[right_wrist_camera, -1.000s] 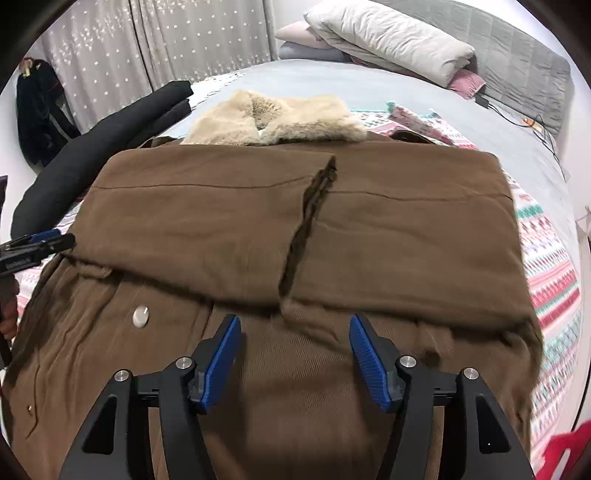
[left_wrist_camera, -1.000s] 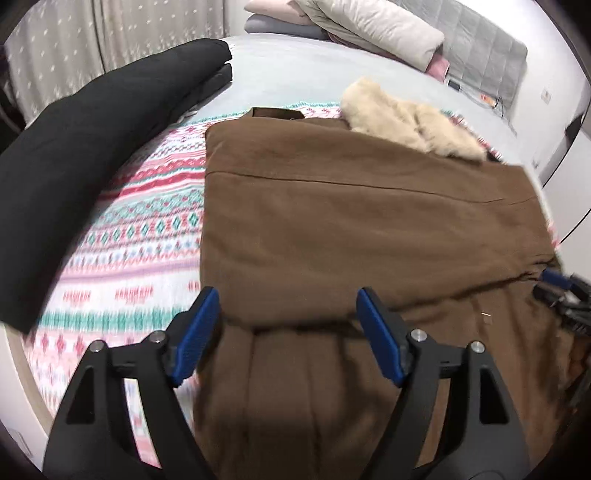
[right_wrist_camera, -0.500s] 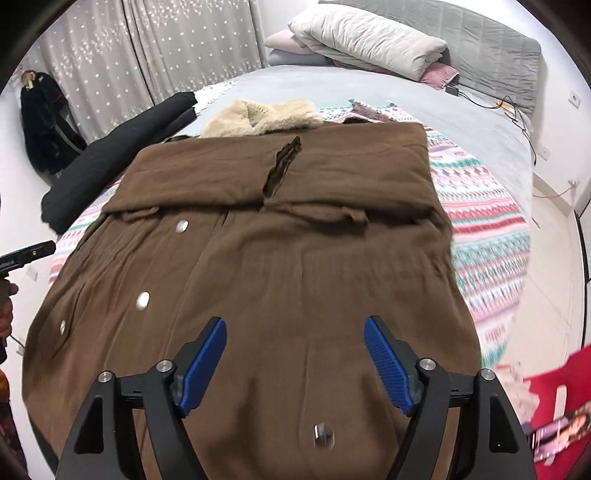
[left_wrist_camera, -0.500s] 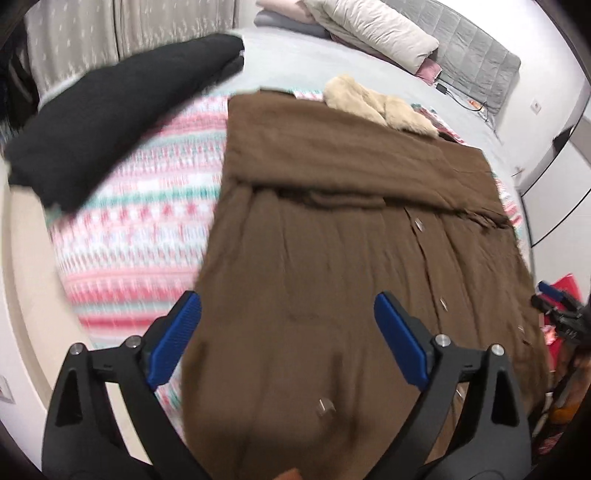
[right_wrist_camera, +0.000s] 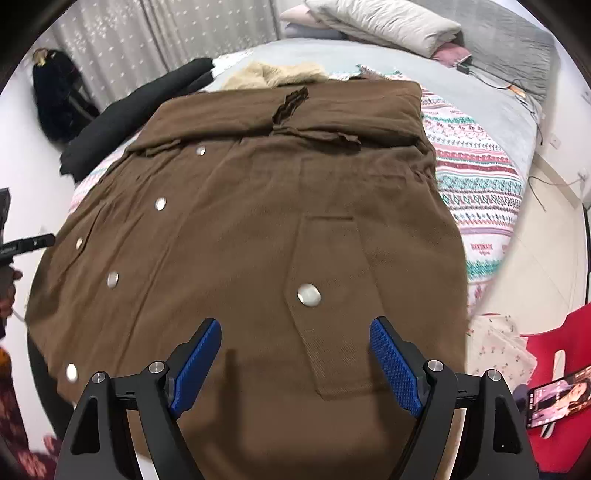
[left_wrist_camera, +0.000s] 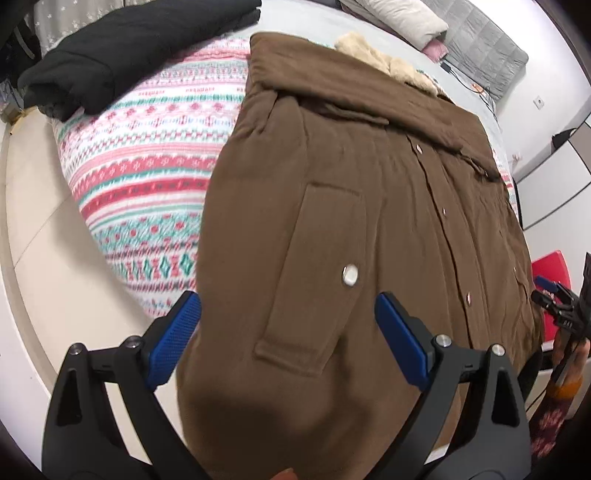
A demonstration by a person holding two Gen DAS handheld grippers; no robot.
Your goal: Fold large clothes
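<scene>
1. Brown padded coat (left_wrist_camera: 369,221) with silver snap buttons and a cream fleece collar (left_wrist_camera: 388,62): we see it spread front-up on the patterned pink, teal and white knit blanket (left_wrist_camera: 147,147) that covers the bed, its hem draping over the near edge of the bed toward us.
2. Its upper part is folded down over the chest, making a thick band across the coat, with the fleece collar just beyond that band.
3. We hold our left gripper (left_wrist_camera: 288,328) over the coat's left flap pocket (left_wrist_camera: 310,280); its blue-padded jaws are spread wide with nothing between them, and we cannot tell whether the pads touch the cloth.
4. Our right gripper (right_wrist_camera: 295,354) hangs over the other flap pocket (right_wrist_camera: 332,306), jaws likewise wide apart and empty, a silver snap (right_wrist_camera: 308,294) lying just ahead of the gap.
5. A row of snaps runs along the front placket (right_wrist_camera: 110,277).
6. Beyond the coat, a folded black garment (left_wrist_camera: 122,48) lies on the far left of the bed, and grey and pink pillows (right_wrist_camera: 388,26) are stacked by the grey headboard.
7. A red chair (right_wrist_camera: 554,343) and a lit phone (right_wrist_camera: 557,398) sit by the bed's right side.
</scene>
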